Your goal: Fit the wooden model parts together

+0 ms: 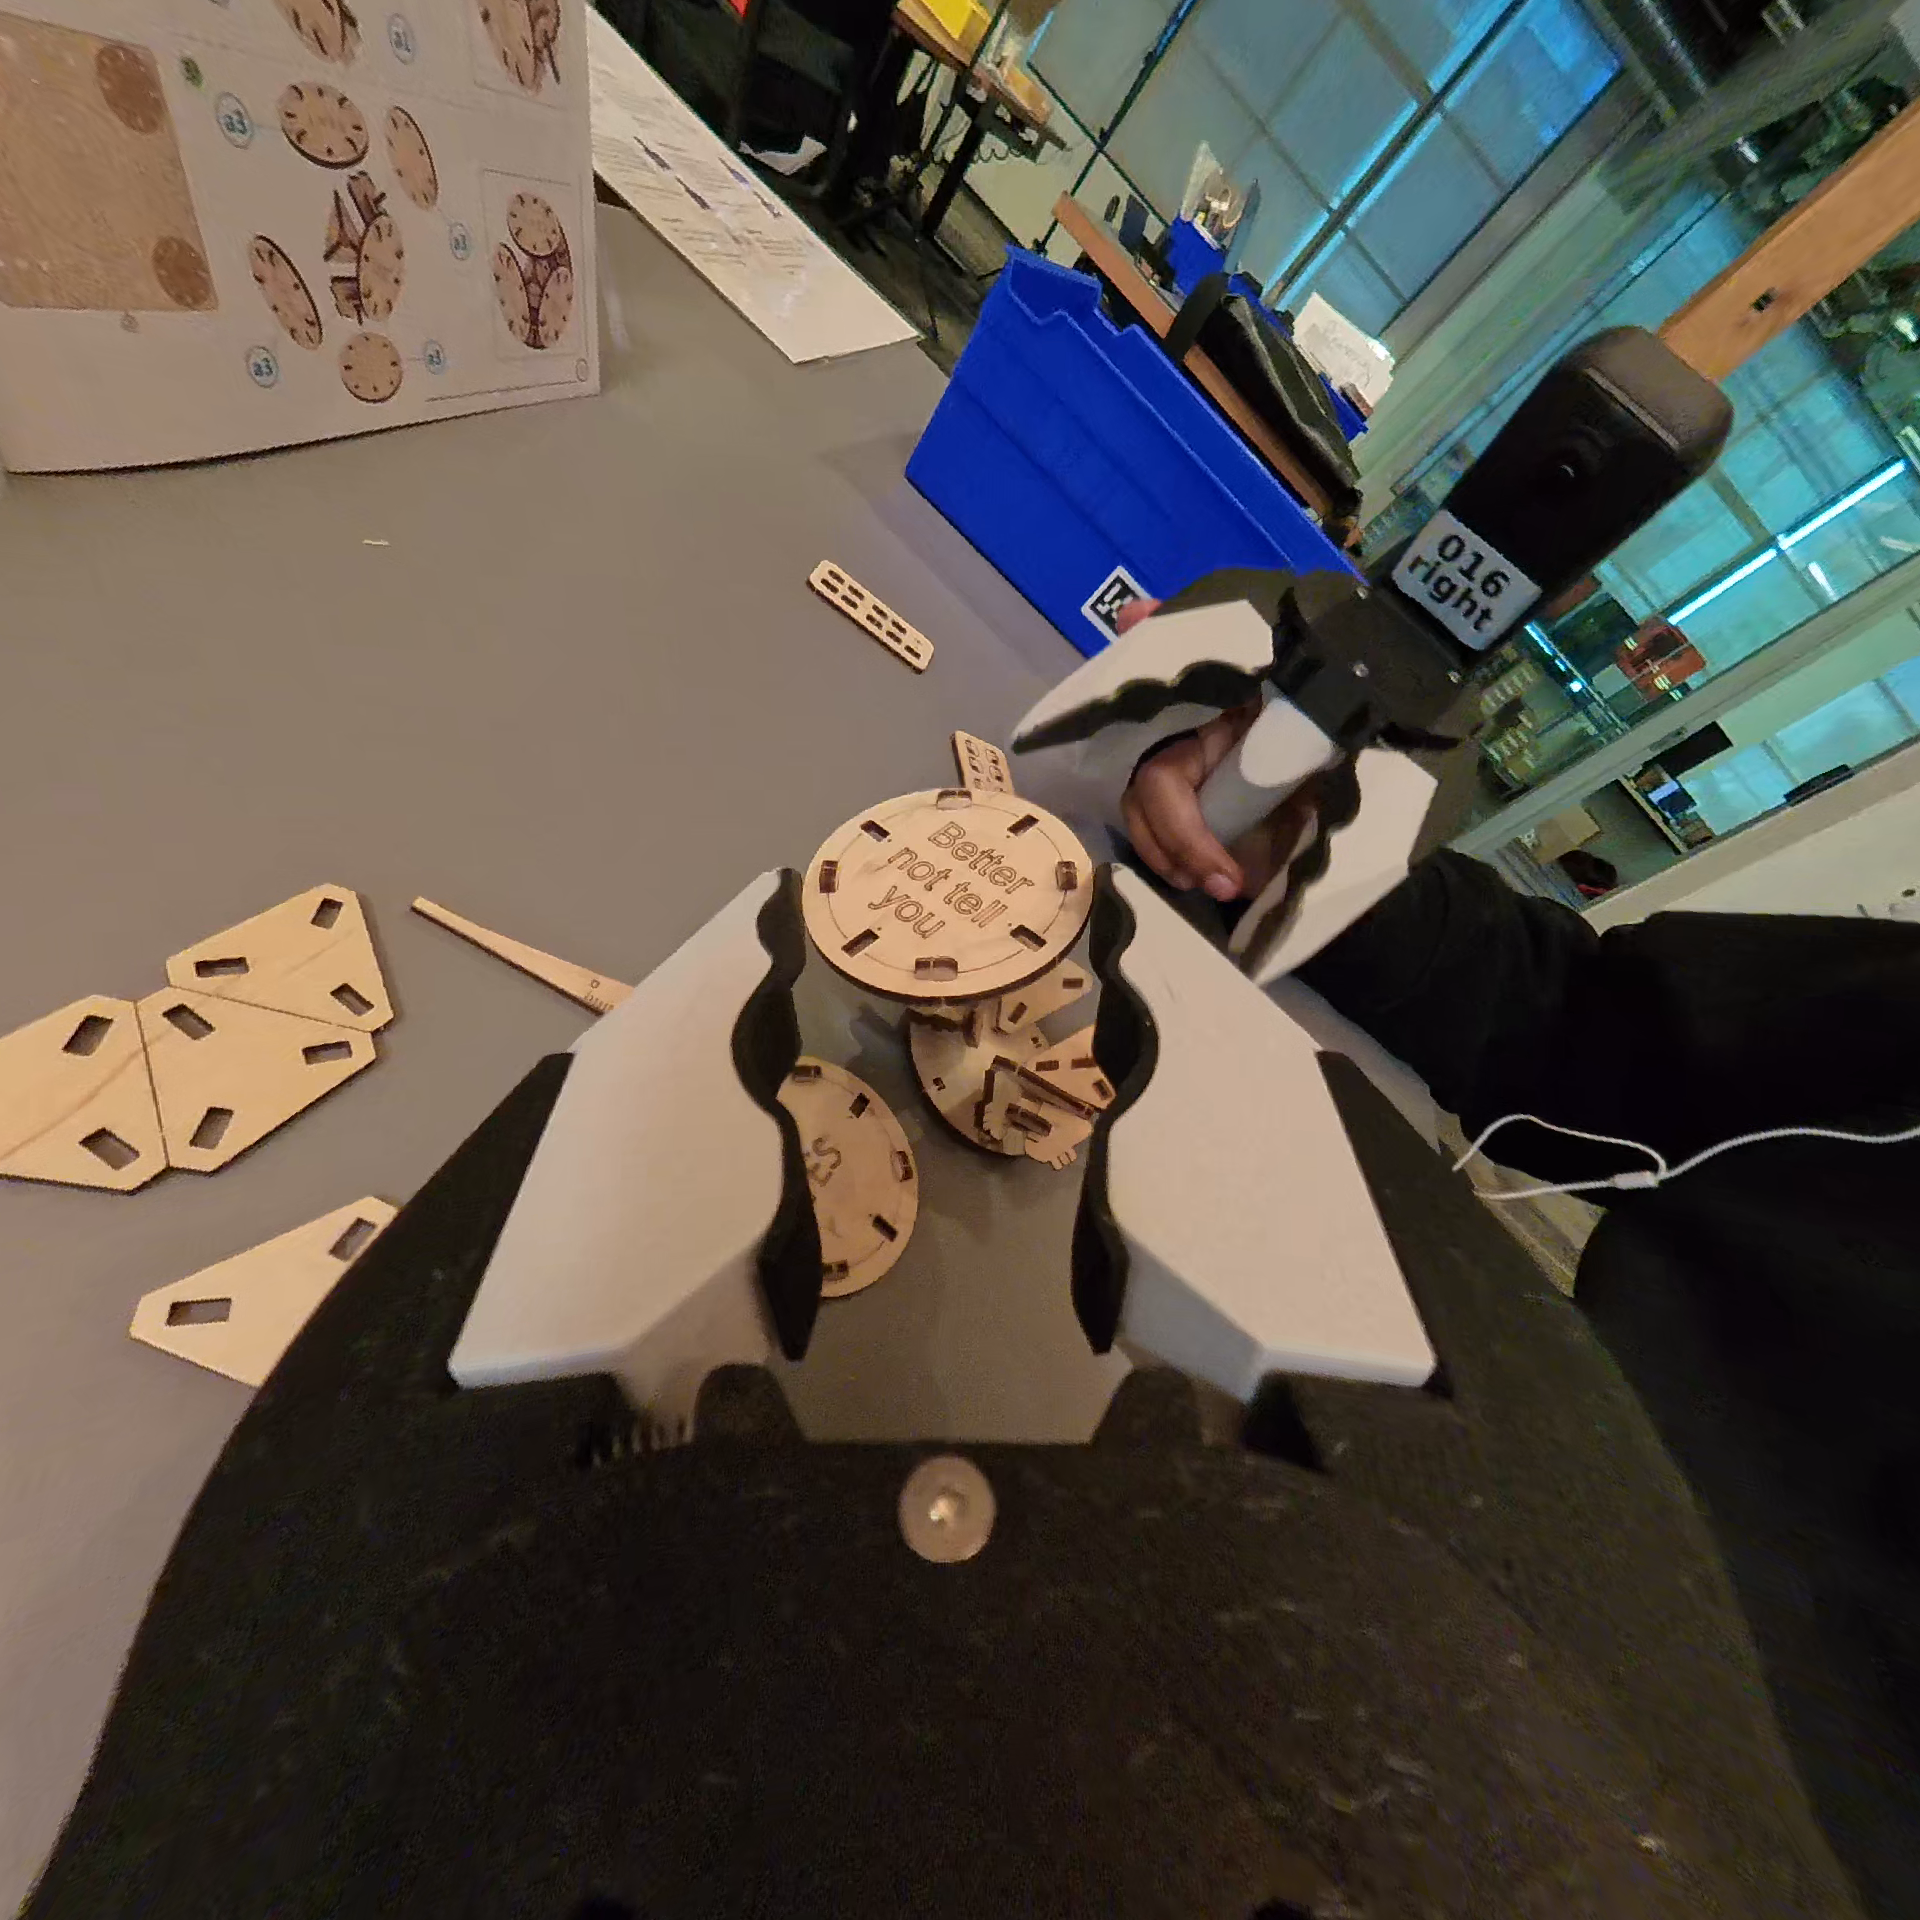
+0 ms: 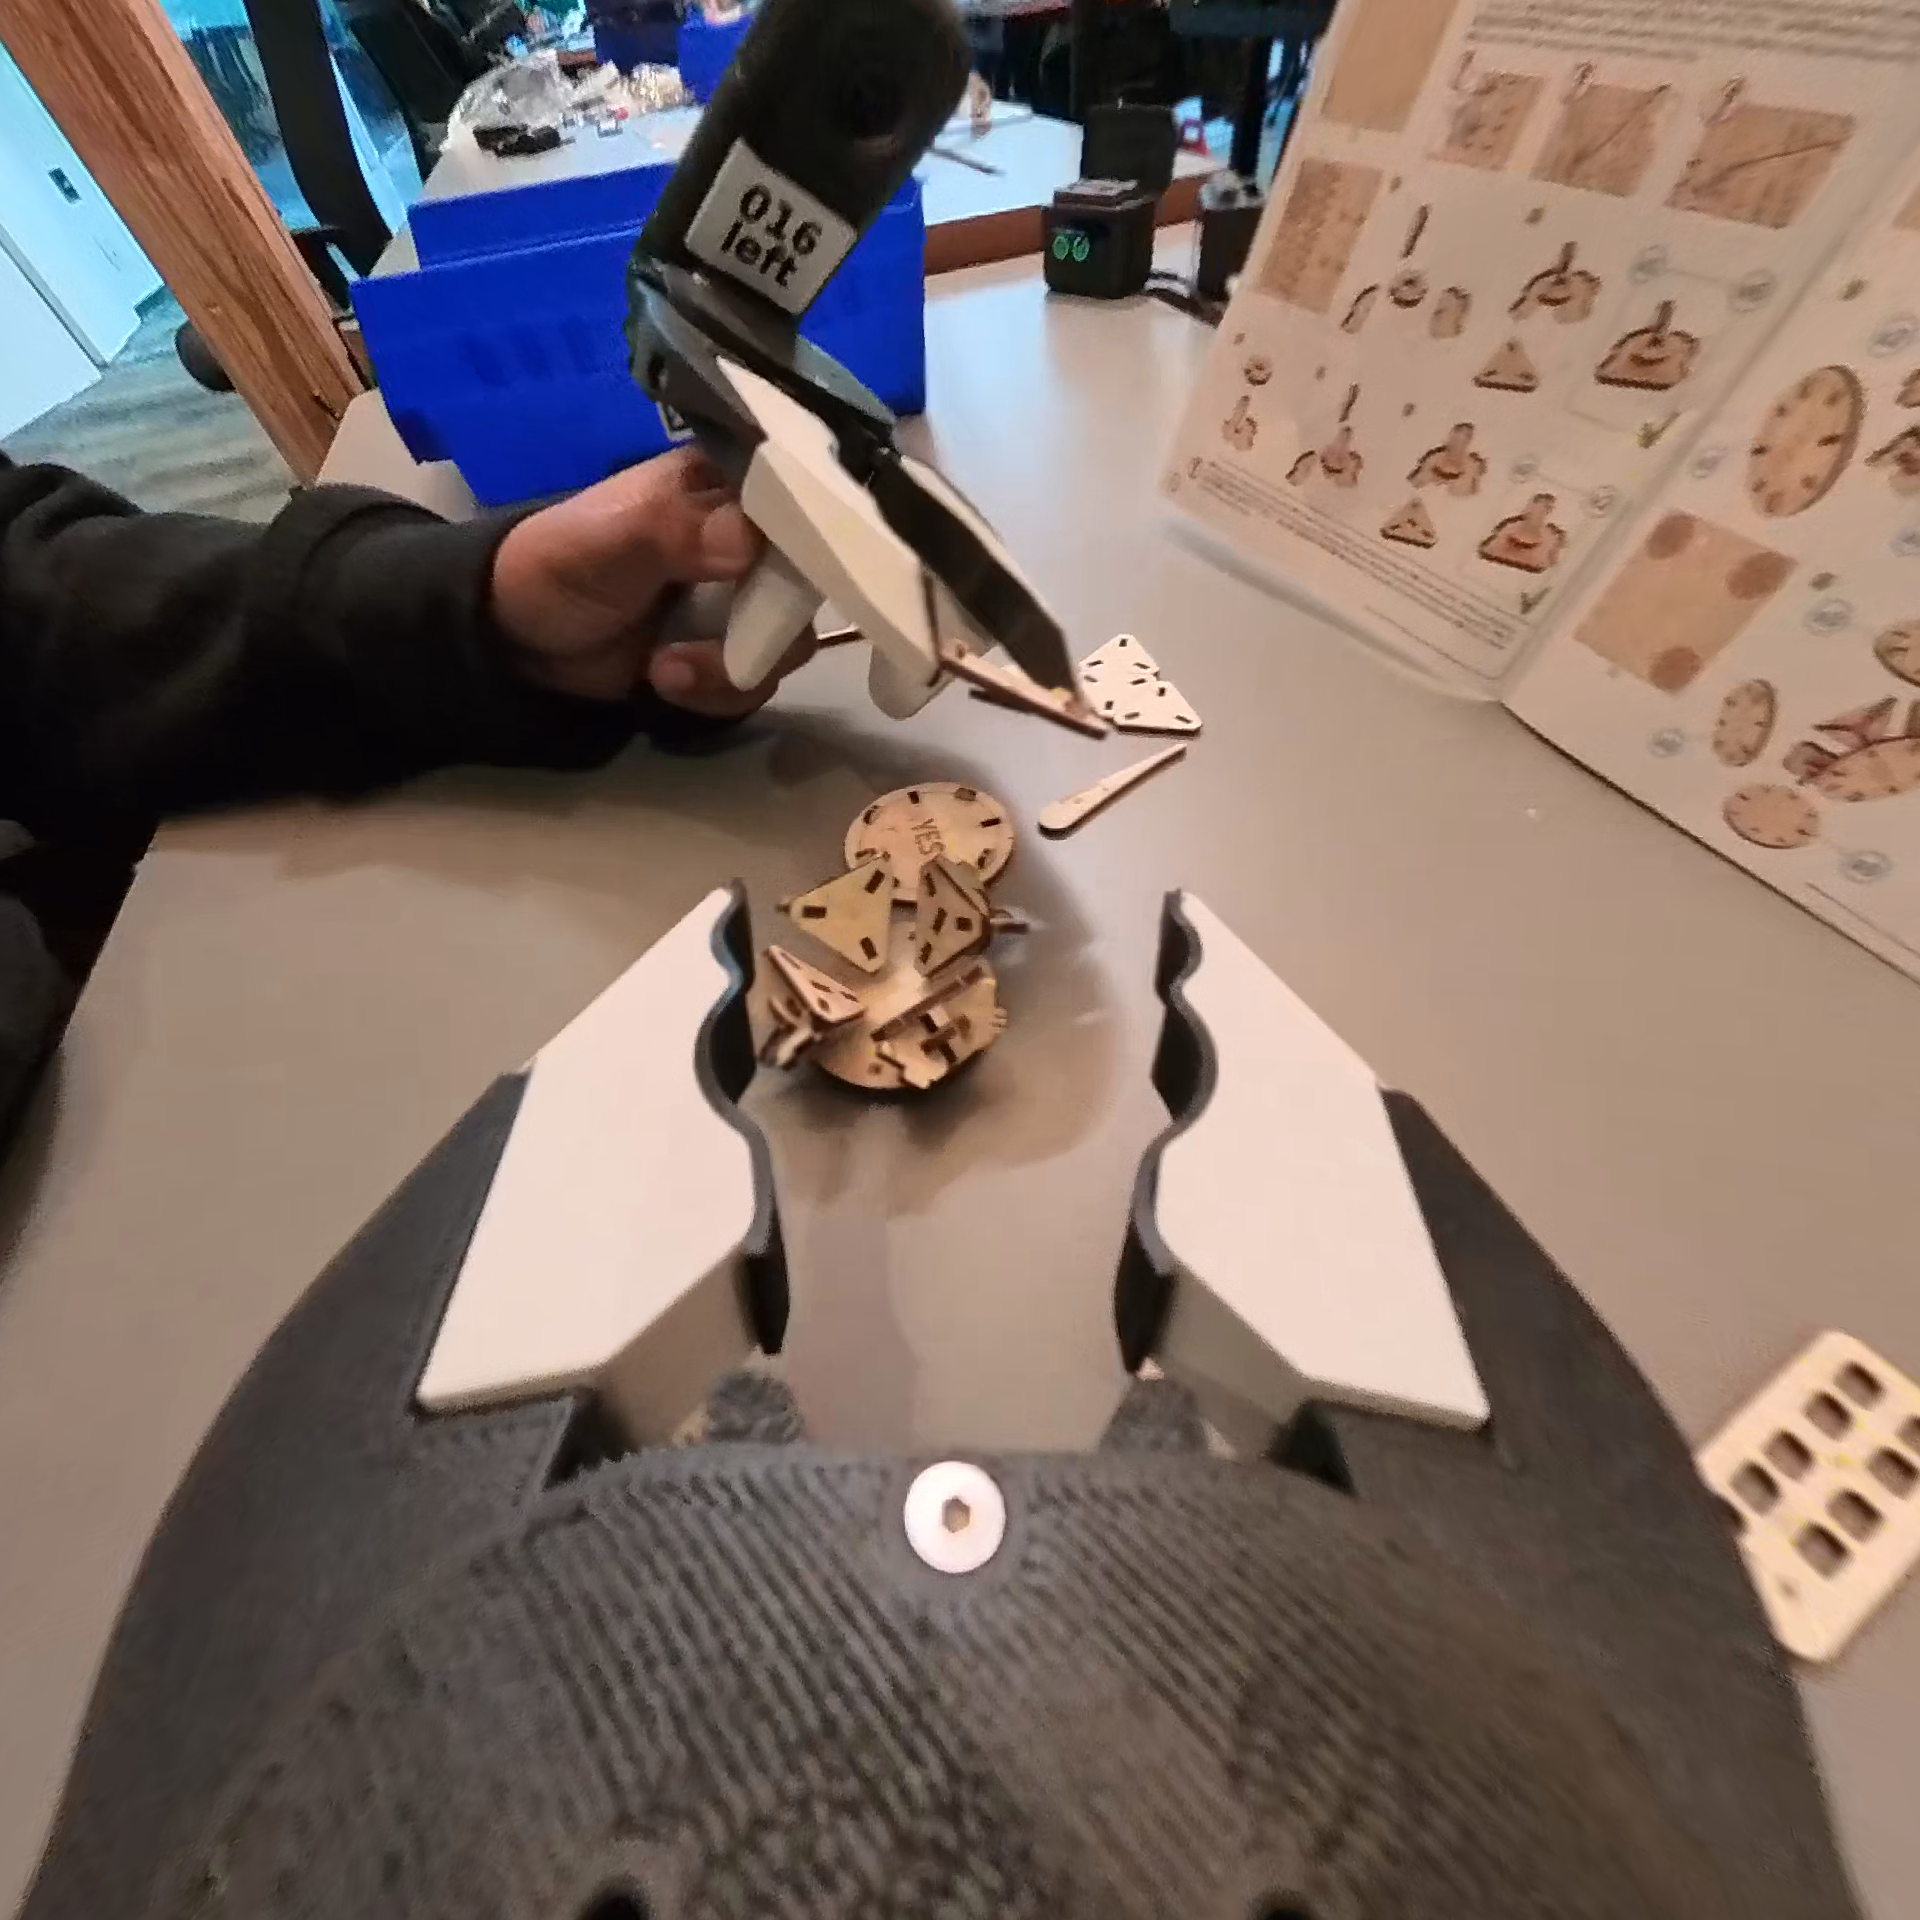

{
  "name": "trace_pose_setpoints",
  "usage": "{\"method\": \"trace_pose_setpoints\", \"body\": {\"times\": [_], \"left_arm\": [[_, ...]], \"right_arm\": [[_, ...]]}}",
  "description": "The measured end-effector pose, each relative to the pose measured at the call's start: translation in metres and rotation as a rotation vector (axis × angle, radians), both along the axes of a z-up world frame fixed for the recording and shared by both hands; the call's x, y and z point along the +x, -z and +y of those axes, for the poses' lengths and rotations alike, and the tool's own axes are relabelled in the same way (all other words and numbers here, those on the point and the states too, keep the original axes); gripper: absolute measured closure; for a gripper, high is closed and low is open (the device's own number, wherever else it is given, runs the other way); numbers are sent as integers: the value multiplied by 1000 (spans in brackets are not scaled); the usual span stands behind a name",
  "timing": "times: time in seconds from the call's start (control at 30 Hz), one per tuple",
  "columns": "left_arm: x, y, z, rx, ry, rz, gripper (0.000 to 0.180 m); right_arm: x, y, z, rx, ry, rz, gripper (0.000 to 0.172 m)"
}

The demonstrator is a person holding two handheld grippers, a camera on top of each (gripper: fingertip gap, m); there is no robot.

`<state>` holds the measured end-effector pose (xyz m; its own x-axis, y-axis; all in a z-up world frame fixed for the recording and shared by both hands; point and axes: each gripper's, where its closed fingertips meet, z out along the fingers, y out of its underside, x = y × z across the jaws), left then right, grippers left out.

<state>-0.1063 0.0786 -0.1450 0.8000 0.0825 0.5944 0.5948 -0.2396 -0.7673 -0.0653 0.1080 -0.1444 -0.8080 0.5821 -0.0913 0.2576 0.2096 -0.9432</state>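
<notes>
Two views differ; left hand-held gripper [image 1: 948,899] pinches wooden disc [image 1: 948,891]; only right view shows right hand-held gripper [image 2: 951,940] open over wooden model [image 2: 883,997].

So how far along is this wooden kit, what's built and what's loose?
Built: a cluster of triangles slotted onto a disc, on the table between the open right tongs. In hand: the left tongs grip a lettered disc. Loose: another disc, flat triangles, a tapered stick, a slotted strip.

Pale tan slotted wooden discs [image 1: 948,891] and triangles [image 1: 281,961], grey table [image 1: 520,644], blue bin [image 1: 1081,457], white-and-black tools [image 1: 948,935].
</notes>
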Motion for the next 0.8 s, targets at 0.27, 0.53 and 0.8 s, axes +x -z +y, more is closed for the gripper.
{"method": "trace_pose_setpoints", "body": {"times": [0.27, 0.53, 0.8], "left_arm": [[-3, -5, -2, 12, -18, 23, 127], [-3, -7, -3, 20, -22, 22, 127], [0, -9, 1, 36, -24, -22, 128]], "right_arm": [[-6, 33, -12, 236, 75, -39, 83], [-24, 31, 47, 227, 222, -78, 94], [-12, 8, 18, 144, 110, 29, 95]]}}
